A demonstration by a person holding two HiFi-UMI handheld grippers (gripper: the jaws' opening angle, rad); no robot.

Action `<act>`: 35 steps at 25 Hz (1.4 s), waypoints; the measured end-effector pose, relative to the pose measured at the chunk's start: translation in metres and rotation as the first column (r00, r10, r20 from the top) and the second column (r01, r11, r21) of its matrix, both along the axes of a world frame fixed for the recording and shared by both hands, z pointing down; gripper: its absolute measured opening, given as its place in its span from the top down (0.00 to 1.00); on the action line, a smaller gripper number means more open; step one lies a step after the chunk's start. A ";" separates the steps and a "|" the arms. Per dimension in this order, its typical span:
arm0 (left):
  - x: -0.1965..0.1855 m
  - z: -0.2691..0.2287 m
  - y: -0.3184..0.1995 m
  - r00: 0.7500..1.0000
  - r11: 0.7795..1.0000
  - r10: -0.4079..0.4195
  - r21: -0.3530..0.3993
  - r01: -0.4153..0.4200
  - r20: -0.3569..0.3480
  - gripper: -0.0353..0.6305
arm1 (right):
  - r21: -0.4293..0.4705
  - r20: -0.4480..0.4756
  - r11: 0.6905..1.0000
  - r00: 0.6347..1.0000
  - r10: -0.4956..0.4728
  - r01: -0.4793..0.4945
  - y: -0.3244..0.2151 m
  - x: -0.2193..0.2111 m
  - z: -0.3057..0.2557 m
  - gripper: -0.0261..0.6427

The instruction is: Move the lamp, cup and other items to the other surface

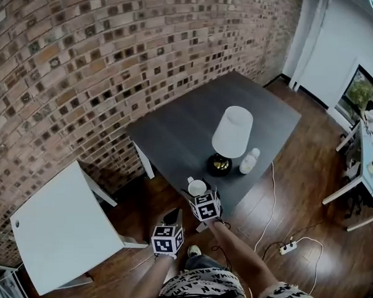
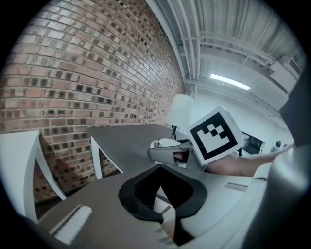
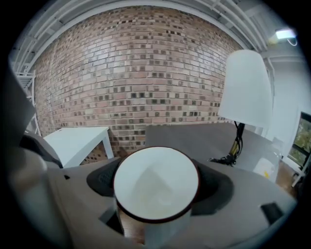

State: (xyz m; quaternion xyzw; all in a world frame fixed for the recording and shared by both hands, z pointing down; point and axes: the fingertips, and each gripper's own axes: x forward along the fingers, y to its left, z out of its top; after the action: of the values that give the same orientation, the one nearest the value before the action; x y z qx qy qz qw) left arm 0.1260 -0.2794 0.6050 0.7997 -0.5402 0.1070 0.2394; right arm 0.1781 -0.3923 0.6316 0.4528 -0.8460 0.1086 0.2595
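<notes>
A white lamp with a dark, brass-coloured base stands on the dark grey table, with a small white bottle beside it. At the table's near corner, my right gripper is shut on a white cup. In the right gripper view the cup fills the space between the jaws, with the lamp behind it to the right. My left gripper hangs over the floor just left of the cup. Its jaws are shut with nothing in them.
A white side table stands at the lower left by the brick wall. The lamp's cord runs over the wooden floor to a power strip. White desks with clutter stand at the far right.
</notes>
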 end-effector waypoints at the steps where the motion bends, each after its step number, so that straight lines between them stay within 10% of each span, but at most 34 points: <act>1: 0.005 0.000 -0.012 1.000 1.000 0.000 -0.001 0.000 0.003 0.95 | 0.006 0.008 1.000 1.000 0.001 -0.001 -0.017 0.001 0.002 0.33; 13: 0.014 0.019 -0.098 0.997 0.996 -0.071 -0.057 0.072 0.019 0.95 | -0.010 0.054 0.999 0.998 0.038 -0.038 -0.142 0.004 0.046 0.33; 35: -0.008 0.031 -0.088 0.992 0.985 -0.127 -0.115 0.126 0.000 0.95 | -0.005 0.062 0.994 0.992 0.107 -0.107 -0.175 -0.001 0.064 0.33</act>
State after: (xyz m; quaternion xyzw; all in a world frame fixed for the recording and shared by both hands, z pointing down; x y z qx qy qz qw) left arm 0.1184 -0.3673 0.6360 0.7491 -0.5819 0.1195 0.2932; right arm 0.1766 -0.5677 0.6954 0.4936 -0.8281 0.1372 0.2274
